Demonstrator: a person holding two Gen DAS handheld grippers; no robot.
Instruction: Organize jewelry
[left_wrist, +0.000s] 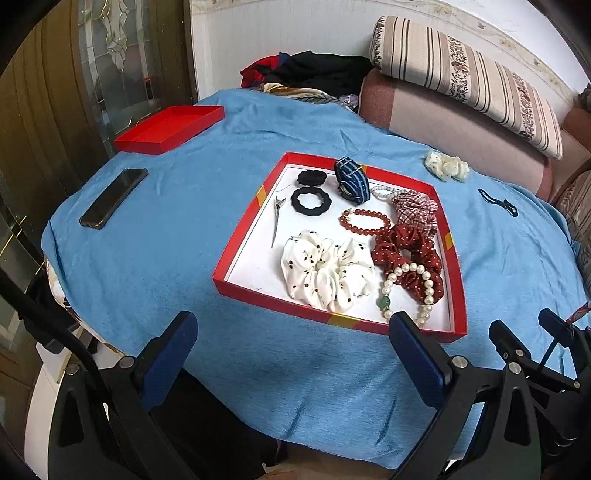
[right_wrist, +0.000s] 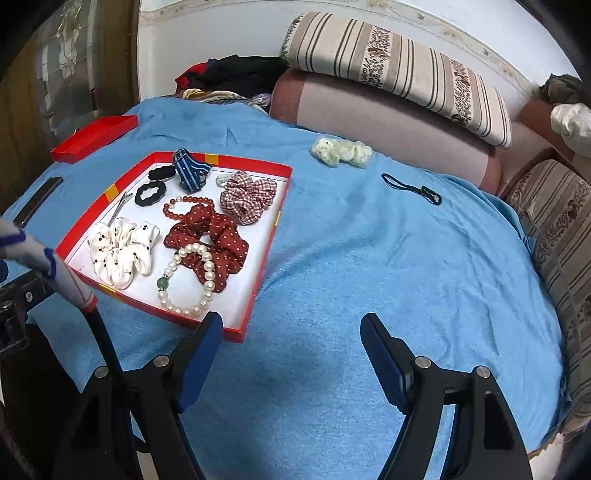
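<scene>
Right wrist view: right gripper (right_wrist: 291, 325) fingers gaping wide, empty, pale scrunchie (right_wrist: 341, 152) lying far ahead outside tray (right_wrist: 264, 258)

place: home living room | evidence: striped sofa cushion (right_wrist: 399, 70); glass-panel door (left_wrist: 118, 55); clothes pile (left_wrist: 314, 72)

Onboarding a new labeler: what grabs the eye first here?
The red tray mid-table on the blue cloth, packed with scrunchies, a pearl bracelet near its front edge and a red bead bracelet. Outside it: a pale scrunchie and a black hair tie toward the sofa.
</scene>
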